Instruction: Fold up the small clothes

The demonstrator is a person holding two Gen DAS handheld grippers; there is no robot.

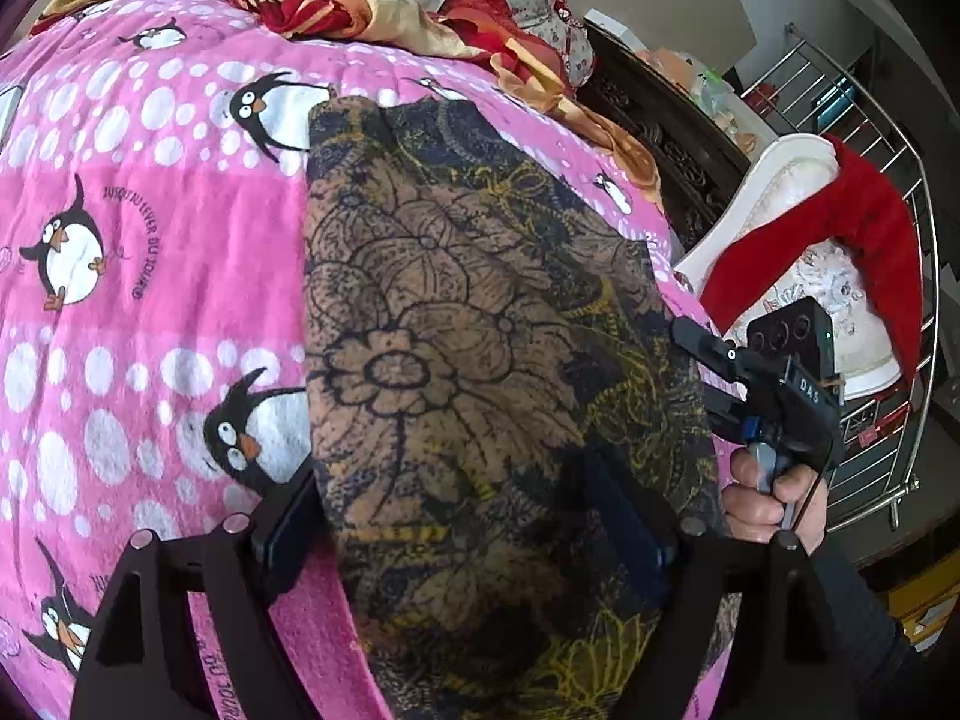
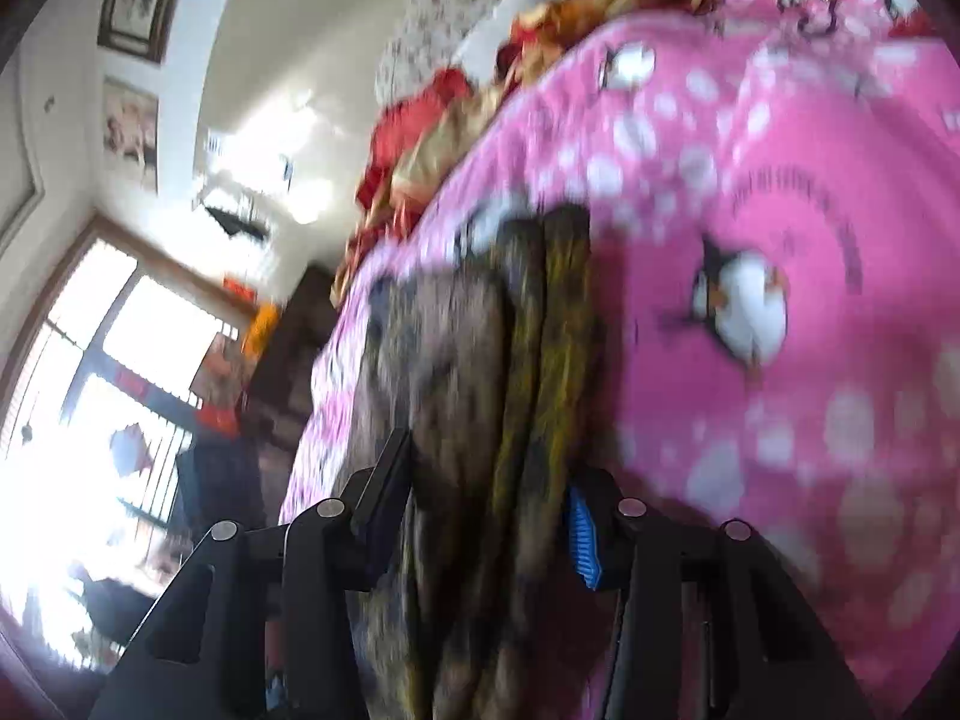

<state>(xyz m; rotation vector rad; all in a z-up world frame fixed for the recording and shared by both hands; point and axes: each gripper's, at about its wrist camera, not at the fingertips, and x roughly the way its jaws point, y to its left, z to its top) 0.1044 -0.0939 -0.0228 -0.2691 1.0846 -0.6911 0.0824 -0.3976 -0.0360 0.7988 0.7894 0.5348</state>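
Your left gripper [image 1: 474, 531] stands wide over the floral garment [image 1: 480, 360] on the pink blanket [image 1: 150, 330]; your right gripper [image 2: 489, 516] straddles its right edge (blurred, grip uncertain).

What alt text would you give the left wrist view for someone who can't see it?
A dark floral-print garment lies flat on a pink penguin blanket, its near edge between the wide-open left tongs. At its right edge, a hand holds the right tongs. Rumpled red and gold bedding lies behind.
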